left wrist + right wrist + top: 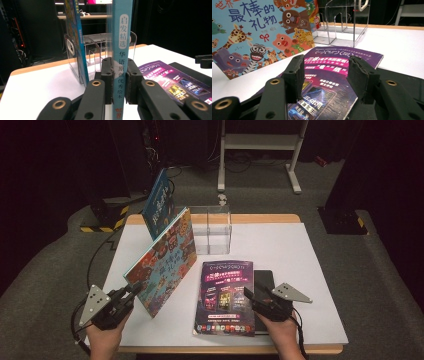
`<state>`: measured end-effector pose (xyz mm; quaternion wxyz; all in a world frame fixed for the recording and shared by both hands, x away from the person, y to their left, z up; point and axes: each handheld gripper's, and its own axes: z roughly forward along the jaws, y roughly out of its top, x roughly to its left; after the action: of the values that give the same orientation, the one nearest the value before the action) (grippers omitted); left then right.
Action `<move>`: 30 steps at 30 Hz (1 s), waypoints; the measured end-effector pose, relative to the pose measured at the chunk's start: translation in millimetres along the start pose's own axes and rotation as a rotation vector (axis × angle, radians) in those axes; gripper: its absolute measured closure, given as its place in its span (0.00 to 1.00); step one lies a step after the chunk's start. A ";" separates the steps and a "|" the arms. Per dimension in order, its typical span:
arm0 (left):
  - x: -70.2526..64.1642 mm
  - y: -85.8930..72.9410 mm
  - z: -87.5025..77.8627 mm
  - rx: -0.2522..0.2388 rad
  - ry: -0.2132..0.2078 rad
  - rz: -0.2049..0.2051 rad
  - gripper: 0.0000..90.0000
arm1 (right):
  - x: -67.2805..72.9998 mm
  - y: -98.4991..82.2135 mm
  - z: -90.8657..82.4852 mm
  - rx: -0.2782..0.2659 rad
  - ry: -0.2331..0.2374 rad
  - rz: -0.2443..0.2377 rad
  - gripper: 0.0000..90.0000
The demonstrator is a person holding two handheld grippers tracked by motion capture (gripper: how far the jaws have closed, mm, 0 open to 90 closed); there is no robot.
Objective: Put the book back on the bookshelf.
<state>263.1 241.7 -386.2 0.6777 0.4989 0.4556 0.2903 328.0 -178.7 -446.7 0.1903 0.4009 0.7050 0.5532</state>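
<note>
A table (300, 250) with a wooden edge is covered by a white sheet, and it is set on a grey carpeted floor (380, 270). A clear acrylic book stand (212, 230) is placed at the far middle of the white surface. A purple magazine (227, 295) is laid flat near the front edge, and a black book (264, 279) is laid under its right side. The lower edge of a picture book (162, 260), which is tilted upright, is rested on the surface left of the magazine. A blue book (159, 202) is leaned at the stand's left end.

High cam overhead; gripper cams close, share picture book (165, 260).
</note>
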 end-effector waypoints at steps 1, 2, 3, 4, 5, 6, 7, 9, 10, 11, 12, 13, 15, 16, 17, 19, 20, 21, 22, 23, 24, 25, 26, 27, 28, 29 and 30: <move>0.0 -0.4 -0.1 -0.002 0.000 0.001 0.89 | 0.0 -0.1 -0.3 0.000 -0.001 0.000 0.52; 0.3 -0.5 -0.2 -0.003 -0.001 0.000 0.89 | -0.2 -0.3 -0.7 0.000 -0.002 -0.003 0.52; 0.7 -0.4 -0.2 -0.002 -0.001 0.000 0.89 | -0.4 -0.5 -1.0 0.001 -0.004 -0.003 0.52; 1.4 0.1 0.1 -0.003 0.001 -0.006 0.88 | -1.6 -1.5 -1.5 0.001 -0.004 0.001 0.52; 1.7 0.5 0.2 0.001 0.003 -0.004 0.88 | -1.8 -1.8 -1.7 0.002 -0.004 0.003 0.52; 1.7 0.5 0.2 0.001 0.003 -0.004 0.88 | -1.8 -1.8 -1.7 0.002 -0.004 0.003 0.52; 2.1 0.9 0.2 0.004 0.003 -0.003 0.88 | -2.1 -2.2 -1.9 0.003 -0.004 0.005 0.52; 2.3 0.9 0.6 0.004 0.002 -0.003 0.88 | -2.6 -2.6 -2.6 0.005 -0.005 0.007 0.52; 2.3 1.0 1.5 0.006 0.002 -0.006 0.87 | -3.2 -2.6 -3.3 0.003 -0.006 0.007 0.52; 2.3 1.0 1.5 0.006 0.002 -0.006 0.87 | -3.2 -2.6 -3.3 0.003 -0.006 0.007 0.52; 2.3 0.4 2.7 0.013 0.003 -0.006 0.87 | -3.4 -2.7 -3.5 0.004 -0.007 0.008 0.52; 2.0 -0.5 4.1 0.018 0.006 -0.003 0.86 | -3.8 -3.0 -3.9 0.004 -0.009 0.010 0.52; 1.0 -1.5 6.4 0.019 0.003 -0.005 0.85 | -4.8 -3.6 -4.6 0.006 -0.012 0.014 0.52; 1.0 -1.3 7.3 0.020 0.000 -0.010 0.85 | -5.3 -3.7 -4.8 0.004 -0.013 0.013 0.52; 1.0 -1.3 7.3 0.020 0.000 -0.010 0.85 | -5.5 -3.9 -5.0 0.005 -0.014 0.017 0.51; 0.7 -1.1 9.6 0.026 -0.002 -0.011 0.86 | -5.8 -4.1 -5.0 0.004 -0.014 0.017 0.51; 0.0 -0.7 11.1 0.029 -0.008 -0.013 0.86 | -5.9 -4.2 -5.0 0.005 -0.014 0.019 0.51; -0.8 -0.5 12.6 0.037 -0.011 0.006 0.86 | -5.6 -4.5 -4.7 0.006 -0.014 0.018 0.51; -0.8 -0.5 12.6 0.037 -0.011 0.006 0.86 | -5.6 -4.5 -4.7 0.006 -0.014 0.018 0.51; -1.3 -0.1 13.9 0.043 -0.014 0.014 0.85 | -5.3 -4.6 -4.6 0.006 -0.014 0.017 0.51; -1.5 0.3 14.7 0.045 -0.017 0.010 0.85 | -5.3 -4.6 -4.6 0.006 -0.014 0.017 0.51; -0.4 1.7 17.4 0.050 -0.021 -0.001 0.82 | -5.3 -4.5 -4.6 0.005 -0.014 0.018 0.51; -0.4 1.7 17.4 0.050 -0.021 -0.001 0.82 | -5.4 -4.5 -4.6 0.005 -0.014 0.018 0.51; 0.7 2.5 19.5 0.051 -0.023 -0.007 0.82 | -5.4 -4.5 -4.6 0.005 -0.014 0.018 0.51; 0.8 3.0 21.6 0.049 -0.022 -0.011 0.81 | -5.3 -4.4 -4.7 0.005 -0.013 0.019 0.51; 0.8 3.3 23.0 0.052 -0.022 -0.012 0.82 | -5.3 -4.4 -4.8 0.004 -0.013 0.018 0.51; 1.0 4.7 26.7 0.056 -0.026 -0.016 0.83 | -5.7 -4.3 -5.0 0.003 -0.014 0.017 0.51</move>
<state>288.0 233.0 -379.8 0.6716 0.5177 0.4587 0.2656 326.4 -186.6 -450.1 0.1900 0.4109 0.7010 0.5510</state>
